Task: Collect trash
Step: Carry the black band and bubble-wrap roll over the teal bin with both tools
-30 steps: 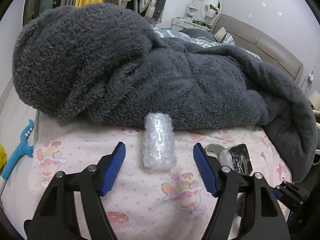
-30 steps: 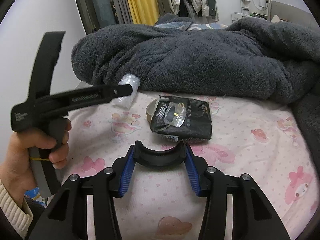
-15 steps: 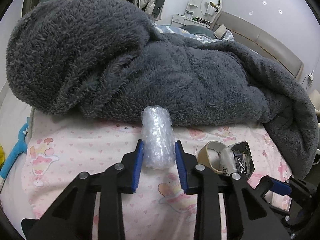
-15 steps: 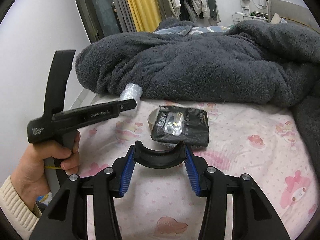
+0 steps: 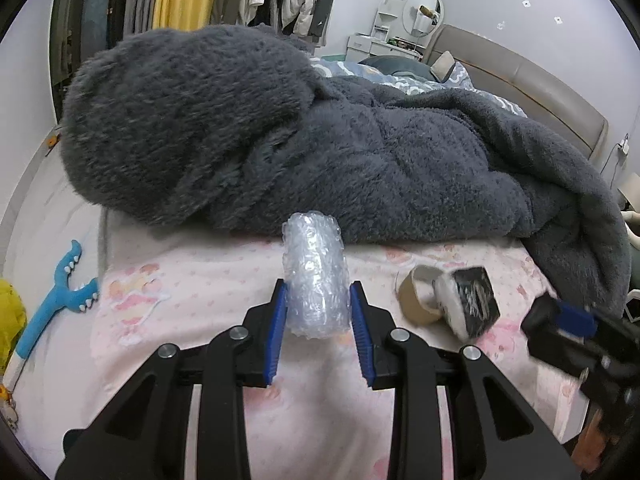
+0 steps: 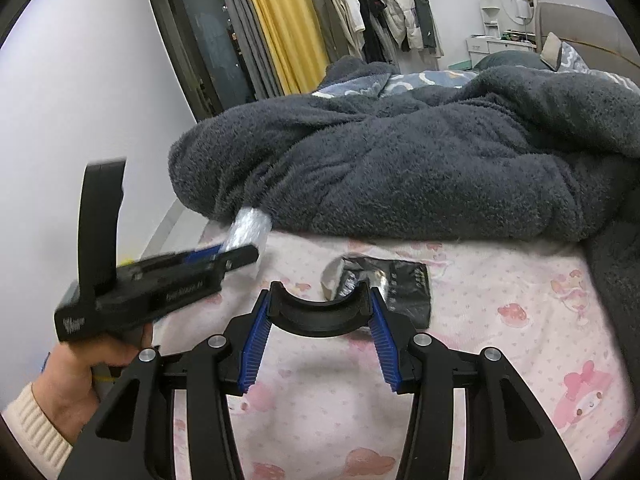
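Left tool point(image 5: 318, 304) now clamps bubble-wrap roll point(image 5: 314, 276), jaws wide a second ago; first trash secured. Right tool point(image 6: 319, 314) grips black curved piece point(image 6: 318, 314).

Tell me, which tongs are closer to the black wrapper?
Right. The right tongs hang just before the black wrapper, holding a black curved piece; the left tongs clamp the bubble wrap roll farther off.

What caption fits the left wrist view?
Left gripper shut on bubble wrap roll over the pink sheet, grey blanket behind.
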Demonstrator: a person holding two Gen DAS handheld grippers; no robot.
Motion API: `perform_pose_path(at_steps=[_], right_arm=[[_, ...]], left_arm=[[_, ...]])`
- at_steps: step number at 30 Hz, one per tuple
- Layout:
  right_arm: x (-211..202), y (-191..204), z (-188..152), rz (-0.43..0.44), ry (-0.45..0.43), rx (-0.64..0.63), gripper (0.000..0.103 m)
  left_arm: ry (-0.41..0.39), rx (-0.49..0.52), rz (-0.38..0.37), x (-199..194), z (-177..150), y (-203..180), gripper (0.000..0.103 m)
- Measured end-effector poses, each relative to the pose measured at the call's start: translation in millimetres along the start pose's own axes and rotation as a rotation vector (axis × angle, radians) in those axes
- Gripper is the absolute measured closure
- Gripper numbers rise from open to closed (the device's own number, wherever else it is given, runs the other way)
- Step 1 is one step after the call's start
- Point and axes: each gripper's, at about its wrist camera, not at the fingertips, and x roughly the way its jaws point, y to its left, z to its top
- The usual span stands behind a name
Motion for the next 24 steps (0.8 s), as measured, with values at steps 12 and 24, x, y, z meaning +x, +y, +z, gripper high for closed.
perform_pose_path(at_steps=[12,24], right_arm=[[3.6,35.1,5.2,0.071,0.018,0.002,0.054],[8.5,79.7,2.3,0.105,0.044,-0.039,0.054]], left_arm=[[0.010,0.017,0.071,-44.8,-27.7,18.6,0.069],[0.053,-0.011,0.148,-74.3,-57.4,56.8,0.069]])
